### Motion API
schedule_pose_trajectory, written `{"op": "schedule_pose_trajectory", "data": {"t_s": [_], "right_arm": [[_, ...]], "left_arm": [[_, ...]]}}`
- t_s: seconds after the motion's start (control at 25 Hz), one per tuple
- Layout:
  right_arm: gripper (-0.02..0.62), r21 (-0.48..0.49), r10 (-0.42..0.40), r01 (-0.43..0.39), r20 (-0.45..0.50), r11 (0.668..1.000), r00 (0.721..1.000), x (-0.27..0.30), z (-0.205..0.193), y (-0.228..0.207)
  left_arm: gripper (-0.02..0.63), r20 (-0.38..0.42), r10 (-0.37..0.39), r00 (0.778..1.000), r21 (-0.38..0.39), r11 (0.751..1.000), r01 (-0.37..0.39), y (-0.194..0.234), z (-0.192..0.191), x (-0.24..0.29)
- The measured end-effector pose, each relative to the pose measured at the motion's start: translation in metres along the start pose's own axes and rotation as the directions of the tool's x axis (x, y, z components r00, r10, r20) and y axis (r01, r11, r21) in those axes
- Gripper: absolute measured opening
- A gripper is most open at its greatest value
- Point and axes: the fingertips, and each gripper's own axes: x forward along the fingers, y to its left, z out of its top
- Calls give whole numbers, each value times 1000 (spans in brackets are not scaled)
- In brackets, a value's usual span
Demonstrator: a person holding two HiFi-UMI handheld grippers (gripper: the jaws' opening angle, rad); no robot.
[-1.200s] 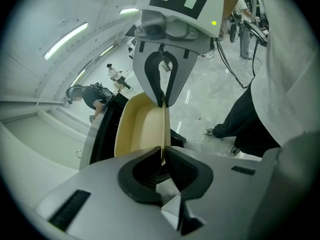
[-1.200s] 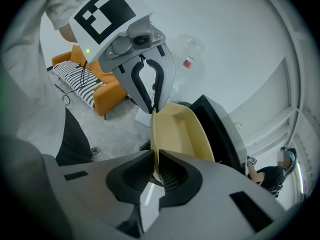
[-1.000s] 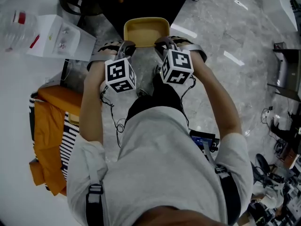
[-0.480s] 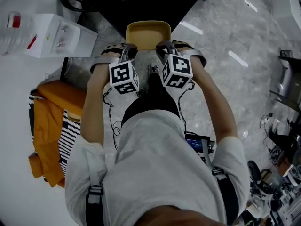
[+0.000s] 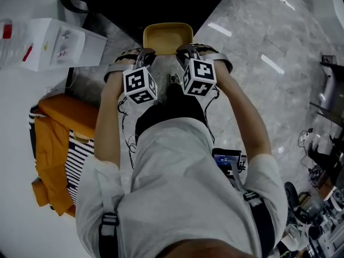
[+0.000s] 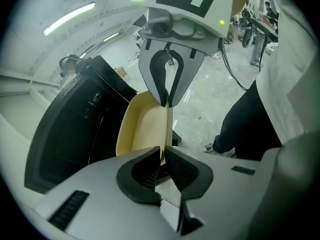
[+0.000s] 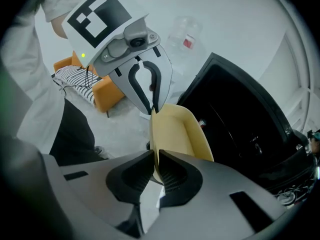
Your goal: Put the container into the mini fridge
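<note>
The container (image 5: 167,36) is a shallow cream-yellow tray, held level in front of the person. Both grippers are shut on its near wall. My left gripper (image 5: 146,56) clamps the left part of that wall and my right gripper (image 5: 185,52) the right part. In the left gripper view my own jaws (image 6: 162,165) pinch the thin wall of the container (image 6: 141,126), with the right gripper facing me further along it. The right gripper view shows its jaws (image 7: 156,170) closed on the same wall of the container (image 7: 181,133). The black mini fridge (image 5: 156,1) stands open just beyond the tray.
A white box (image 5: 54,43) with a clear bottle on it stands at the left. An orange seat with striped cloth (image 5: 56,138) is beside the person's left leg. A small screen (image 5: 228,161) hangs at the right hip. Cables and gear clutter the lower right floor.
Both grippers have sunk together with the container toward the fridge's dark opening. Their hold on the wall is unchanged.
</note>
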Motion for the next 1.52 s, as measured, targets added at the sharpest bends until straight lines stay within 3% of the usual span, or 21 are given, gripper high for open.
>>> {"op": "schedule_pose_trajectory", "data": {"t_s": [0.16,0.44,0.8,0.96,1.2,1.52], "right_arm": [[55,-5,20,-20,0,1000,1000,13,-6,-4],[55,-26,15,-16,-14,1000,1000,44,-13,-15],[54,-3,36,-36,-5,999,999,79,-21,-13],[54,-3,15,-15,19,1000,1000,83,-31,-22],[55,-86,19,-17,20,996,1000,96,-51,-13],[55,-74,11,-9,31,997,999,142,-48,-17]], "left_arm": [[32,2,0,1000,-24,1000,0,0,-4,12],[32,-3,59,998,9,998,-59,9,-19,41],[32,-7,28,1000,-28,999,-28,3,-39,75],[35,-25,49,998,-81,995,-51,8,-34,85],[35,-73,87,993,-143,985,-97,-13,-29,101],[35,-63,66,996,-217,973,-78,-14,-65,134]]}}
